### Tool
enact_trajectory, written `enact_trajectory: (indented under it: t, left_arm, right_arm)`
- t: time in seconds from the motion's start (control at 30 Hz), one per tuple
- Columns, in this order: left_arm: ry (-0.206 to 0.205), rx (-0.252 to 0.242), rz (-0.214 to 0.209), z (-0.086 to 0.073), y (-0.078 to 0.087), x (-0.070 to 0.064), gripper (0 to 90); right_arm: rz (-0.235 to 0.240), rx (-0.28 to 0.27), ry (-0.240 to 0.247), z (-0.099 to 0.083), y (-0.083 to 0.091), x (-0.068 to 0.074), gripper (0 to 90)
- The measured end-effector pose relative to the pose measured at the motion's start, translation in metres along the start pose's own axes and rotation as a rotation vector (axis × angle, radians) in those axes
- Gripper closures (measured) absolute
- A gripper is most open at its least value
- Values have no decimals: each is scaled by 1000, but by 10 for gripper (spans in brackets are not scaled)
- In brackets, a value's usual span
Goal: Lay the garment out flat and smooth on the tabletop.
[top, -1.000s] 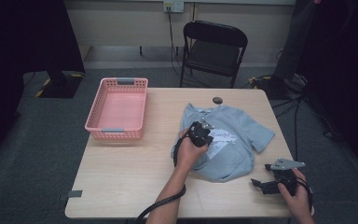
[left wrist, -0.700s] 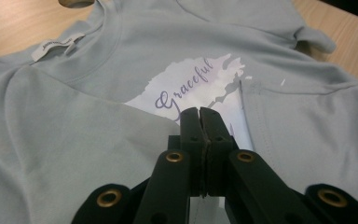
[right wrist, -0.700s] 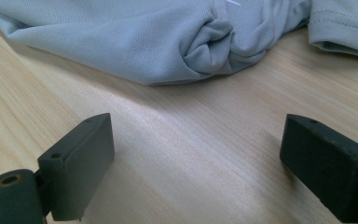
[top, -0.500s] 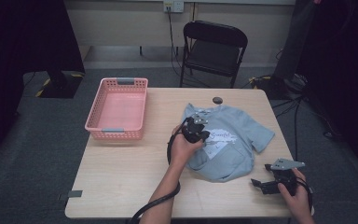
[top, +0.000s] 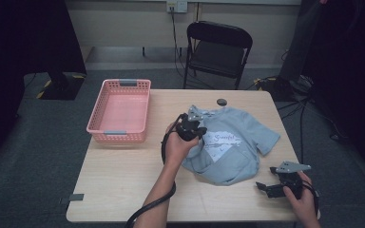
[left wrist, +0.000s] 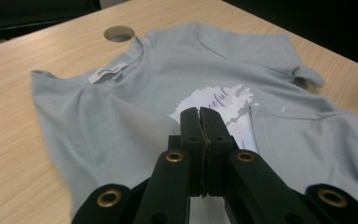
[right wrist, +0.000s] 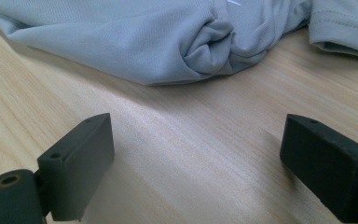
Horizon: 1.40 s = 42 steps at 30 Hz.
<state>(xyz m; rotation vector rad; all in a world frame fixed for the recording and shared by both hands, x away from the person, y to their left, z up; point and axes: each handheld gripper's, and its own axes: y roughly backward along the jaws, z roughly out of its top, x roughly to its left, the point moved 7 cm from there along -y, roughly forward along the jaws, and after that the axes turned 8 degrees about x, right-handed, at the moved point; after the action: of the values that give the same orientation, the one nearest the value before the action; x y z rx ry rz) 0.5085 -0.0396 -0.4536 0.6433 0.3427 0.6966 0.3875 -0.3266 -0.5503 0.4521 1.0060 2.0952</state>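
High view: left gripper (top: pixel 193 124), jaws pressed together with no cloth visibly between them, hovers over the light-blue printed cotton T-shirt (top: pixel 233 147) mid-table; right gripper (top: pixel 272 188), jaws wide apart, rests beside the hem, well off.

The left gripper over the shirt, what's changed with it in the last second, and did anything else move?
The left gripper has slid leftward and away from the person across the grey T-shirt, jaws shut, seemingly pinching a fold. The right gripper stayed open near the table's front edge; the pink basket stayed put.

The grey T-shirt (left wrist: pixel 177 88) bears a cursive print ending in "ceful"; its start is hidden.
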Motion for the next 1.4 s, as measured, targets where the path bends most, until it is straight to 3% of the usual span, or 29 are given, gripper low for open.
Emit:
enact_trajectory:
  t: [0.8, 1.4]
  left_arm:
    - [72, -63, 47, -6, 45, 37, 896]
    - [96, -64, 95, -14, 68, 63, 895]
  right_arm:
    - [0, 1, 0, 0, 0, 0, 88]
    - [0, 0, 0, 0, 0, 0, 88]
